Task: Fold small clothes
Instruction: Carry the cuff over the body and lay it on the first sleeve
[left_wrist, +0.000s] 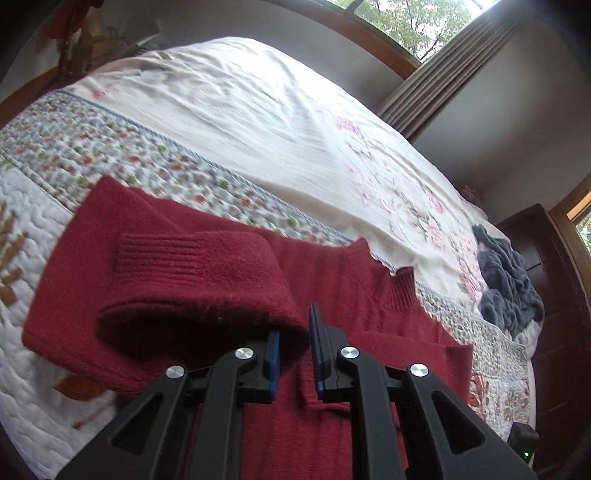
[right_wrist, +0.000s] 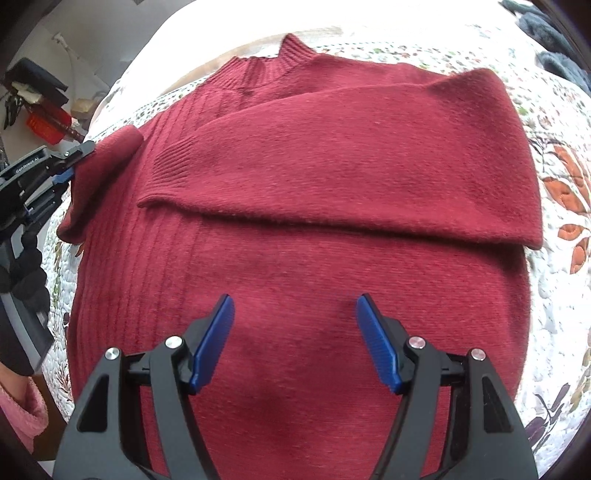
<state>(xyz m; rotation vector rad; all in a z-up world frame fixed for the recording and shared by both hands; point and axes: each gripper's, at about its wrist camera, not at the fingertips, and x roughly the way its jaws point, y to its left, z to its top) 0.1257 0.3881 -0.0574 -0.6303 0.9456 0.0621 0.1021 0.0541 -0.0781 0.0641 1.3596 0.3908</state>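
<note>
One red sweater (right_wrist: 295, 229) flat on bed (left_wrist: 258, 110); left gripper (left_wrist: 294, 354) fingers pinch sleeve (left_wrist: 199, 280) for fold-in, right gripper (right_wrist: 295, 343) fingers wide apart, empty.

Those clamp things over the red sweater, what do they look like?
Each gripper, left gripper and right gripper, has a black plastic frame with triangular cut-outs, round silver bolts, and two fingers lined with ribbed blue pads. The person wears a black glove and a pink fuzzy sleeve.

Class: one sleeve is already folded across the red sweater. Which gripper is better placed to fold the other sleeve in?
Left. The left gripper already grips the other sleeve; the right gripper hovers open over the sweater's body.
</note>
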